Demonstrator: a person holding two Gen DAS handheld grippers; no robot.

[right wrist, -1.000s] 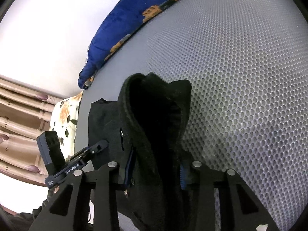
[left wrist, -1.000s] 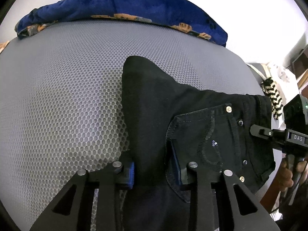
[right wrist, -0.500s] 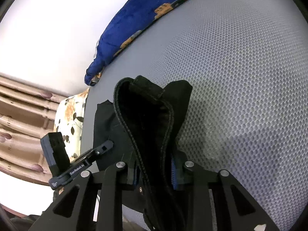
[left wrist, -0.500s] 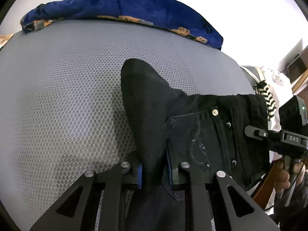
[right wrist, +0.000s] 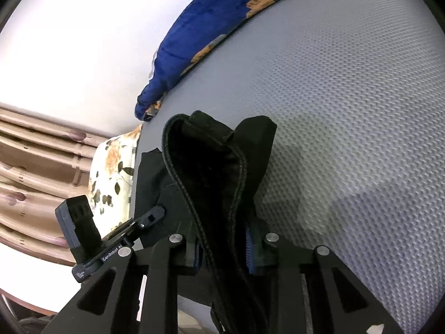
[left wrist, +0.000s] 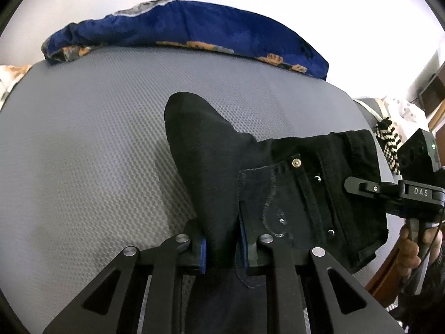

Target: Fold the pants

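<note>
Black pants [left wrist: 292, 189] lie on a grey mesh bed surface [left wrist: 83, 153], back pocket and rivets facing up. My left gripper [left wrist: 222, 247] is shut on a raised fold of the pants fabric. My right gripper [right wrist: 222, 247] is shut on the pants' waistband edge [right wrist: 211, 167], which stands up in a loop between the fingers. The right gripper also shows in the left wrist view [left wrist: 395, 192] at the pants' right side, and the left gripper shows in the right wrist view [right wrist: 111, 239].
A blue blanket with orange print [left wrist: 194, 33] lies along the far edge of the bed. A floral pillow [right wrist: 114, 172] and beige curtains [right wrist: 33, 167] are to the left in the right wrist view. A black-and-white striped item [left wrist: 388, 142] is at the bed's right edge.
Both grippers have closed from open onto the pants fabric and lifted it slightly off the bed.
</note>
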